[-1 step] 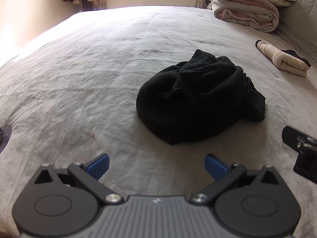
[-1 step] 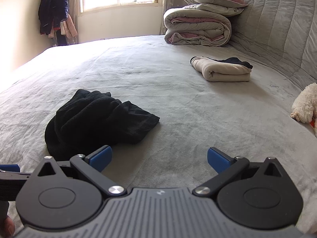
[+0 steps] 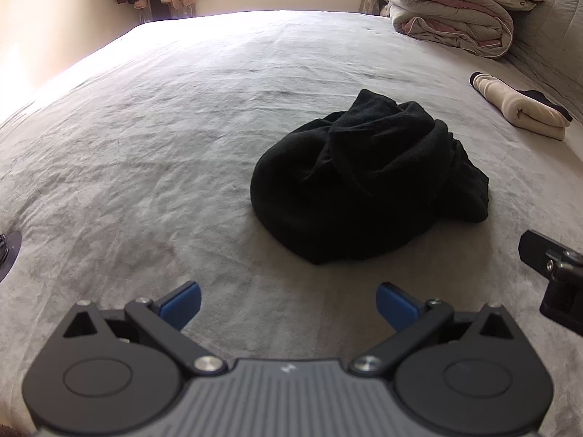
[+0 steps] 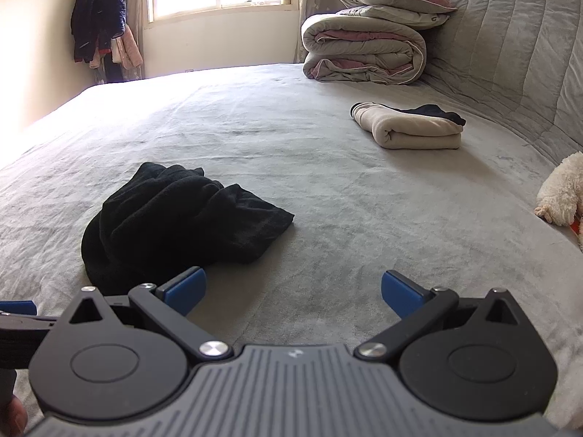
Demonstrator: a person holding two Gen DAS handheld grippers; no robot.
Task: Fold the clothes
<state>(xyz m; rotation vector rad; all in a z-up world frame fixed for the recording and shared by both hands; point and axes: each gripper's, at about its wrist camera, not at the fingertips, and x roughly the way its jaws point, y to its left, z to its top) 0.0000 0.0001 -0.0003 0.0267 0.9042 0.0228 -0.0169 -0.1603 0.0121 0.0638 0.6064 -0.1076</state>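
A crumpled black garment [image 3: 364, 182] lies in a heap on the grey bed [image 3: 145, 145]. It also shows in the right wrist view [image 4: 175, 218], left of centre. My left gripper [image 3: 288, 304] is open and empty, a short way in front of the heap. My right gripper [image 4: 293, 293] is open and empty, to the right of the heap and near its edge. Part of the right gripper [image 3: 554, 273] shows at the right edge of the left wrist view.
A folded beige garment with a dark piece [image 4: 411, 127] lies at the far right of the bed. A stack of folded duvets and pillows [image 4: 368, 47] sits by the headboard. A white plush toy [image 4: 563, 189] is at the right edge. Clothes [image 4: 98, 25] hang in the far corner.
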